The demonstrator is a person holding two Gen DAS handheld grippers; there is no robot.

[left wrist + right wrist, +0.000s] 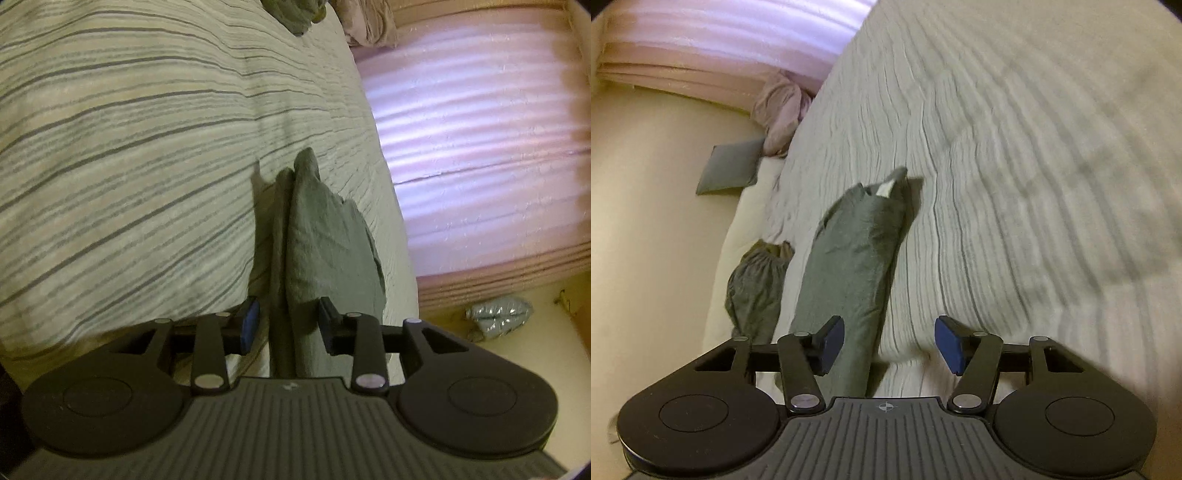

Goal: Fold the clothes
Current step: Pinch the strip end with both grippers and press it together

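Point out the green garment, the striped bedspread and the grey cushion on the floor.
green garment (857, 251): right wrist view, middle of the folded cloth.
striped bedspread (129, 129): left wrist view, bare striped area.
grey cushion (729, 170): right wrist view, centre of its face.

Bedroom in a home.
Big bed w/ striped cover (129, 147) fills the view; pink curtain (480, 129) at 2 o'clock in left cam; folded grey clothes (729, 170) on pale floor at 10 o'clock, right cam.
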